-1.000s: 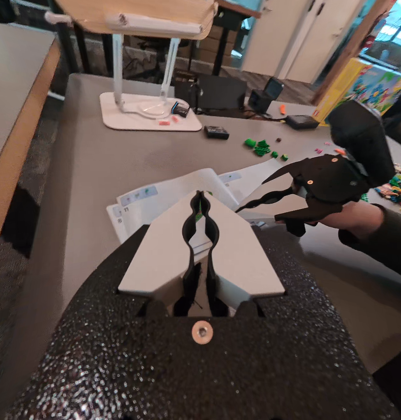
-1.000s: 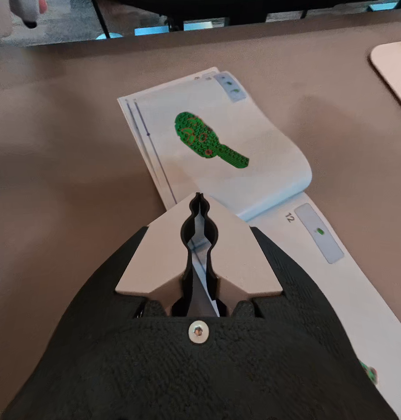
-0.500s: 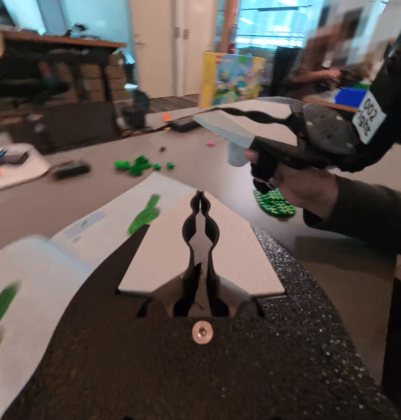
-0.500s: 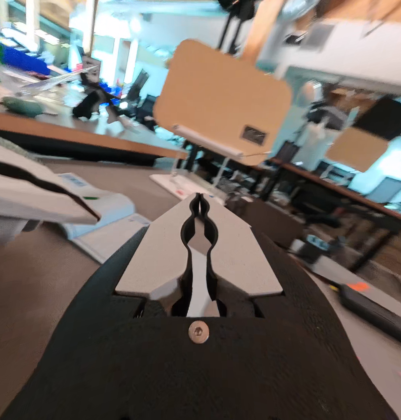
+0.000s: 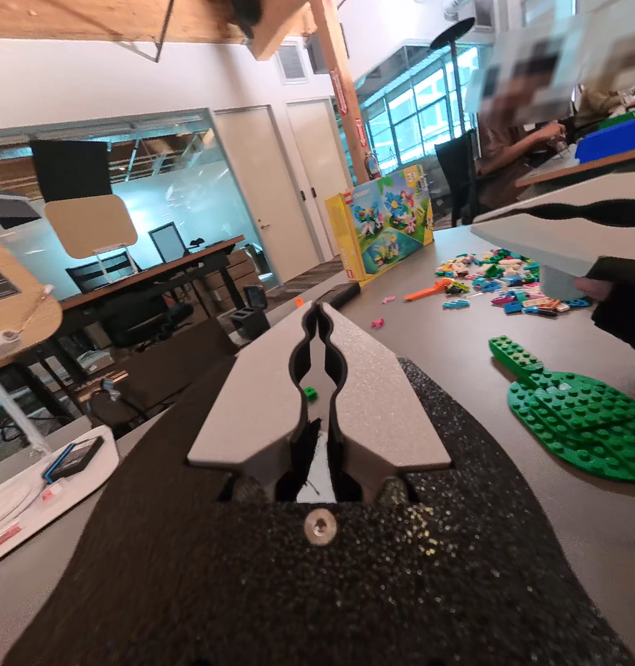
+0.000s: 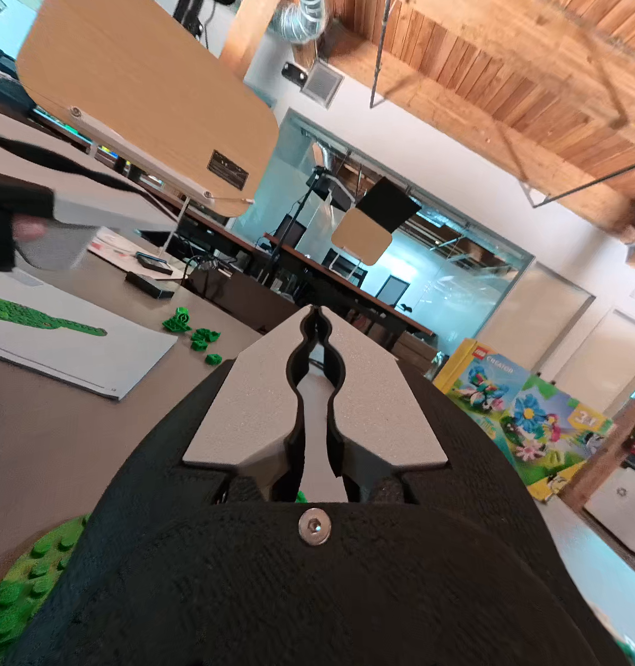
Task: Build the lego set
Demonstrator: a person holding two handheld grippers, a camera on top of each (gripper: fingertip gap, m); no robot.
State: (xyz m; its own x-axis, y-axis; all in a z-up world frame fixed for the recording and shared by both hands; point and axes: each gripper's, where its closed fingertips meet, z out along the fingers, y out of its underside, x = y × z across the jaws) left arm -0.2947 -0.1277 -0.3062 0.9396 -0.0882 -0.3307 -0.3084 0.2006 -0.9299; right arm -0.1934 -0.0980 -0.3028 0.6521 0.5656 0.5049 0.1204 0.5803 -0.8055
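left gripper [image 5: 316, 310]: tips pressed together, empty | right gripper [image 6: 316, 312]: likewise, apparently empty | green leaf plate [image 5: 575, 414]: on table [image 5: 453, 360], four o'clock | loose bricks [image 5: 507, 281]: two o'clock

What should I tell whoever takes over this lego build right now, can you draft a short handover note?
Left gripper: fingers shut, nothing held, raised over the table.
Right gripper: fingers shut, nothing held, also raised, just above the green leaf plate.
Green leaf plate: partly built, flat on the table to the right of the left gripper.
Instruction booklet: open to a page picturing the leaf.
Small green pieces: loose beside the booklet.
Mixed coloured pile and orange tool: farther back, by the box.
Done: leaf base assembled.
Left: pick the next pieces, likely the green ones, and carry on with the booklet.
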